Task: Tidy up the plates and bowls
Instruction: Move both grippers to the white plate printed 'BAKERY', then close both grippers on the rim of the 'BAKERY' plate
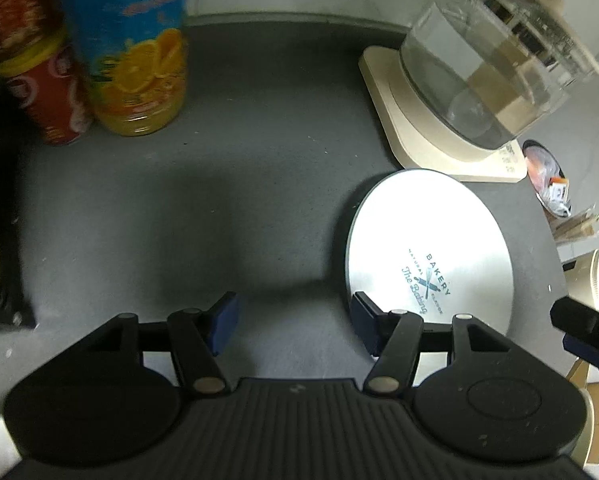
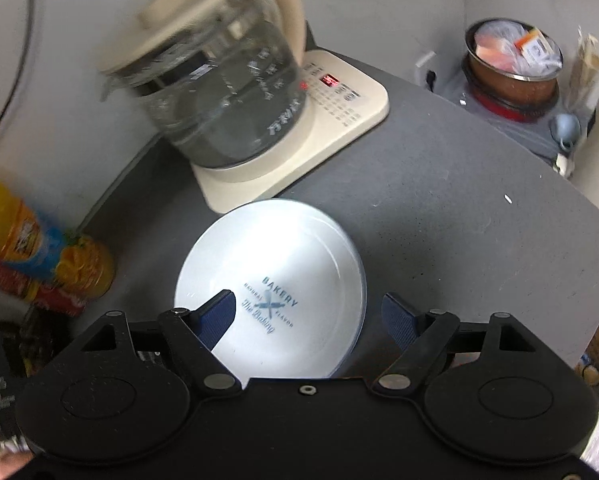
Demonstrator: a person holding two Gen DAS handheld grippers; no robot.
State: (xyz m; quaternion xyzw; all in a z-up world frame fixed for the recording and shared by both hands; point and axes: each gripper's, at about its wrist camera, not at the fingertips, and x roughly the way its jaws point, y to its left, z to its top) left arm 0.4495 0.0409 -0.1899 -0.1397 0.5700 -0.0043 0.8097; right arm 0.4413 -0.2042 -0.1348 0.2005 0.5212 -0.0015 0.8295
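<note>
Plate (image 2: 271, 280), white w/ blue "BAKERY" print in the middle, lies flat on the dark grey countertop (image 1: 219, 200), just in front of the kettle base and very near to it; if they touch I cannot tell.

Going from big to small: the countertop fills most of both views and meets a pale wall at the back. On it stands a glass kettle (image 2: 215, 88) w/ cream lid and handle, on a cream square base (image 2: 339, 120) that has a small red display lit. At the left side stand a tall orange-juice bottle (image 1: 135, 48) w/ blue label and a red bottle (image 1: 31, 60) beside it, both blurred. To the right, past the counter edge, a brown bowl (image 2: 511, 68) holds plastic-wrapped packets; what they are I cannot tell.

Right gripper (image 2: 311, 320) hangs over the plate, pointing steeply down. Its jaws are spread wide and opening, w/ the near-right part of the plate seen between them: the left blue pad shows over the plate surface, the right pad over bare counter beyond the rim. Pads do not press on the plate.

Left gripper (image 1: 295, 324) is left of the plate, jaws spread, only bare counter between them; its right pad overlaps the plate's left edge in the view, contact not clear. A tip of the right gripper shows at the right edge of the left wrist view.
</note>
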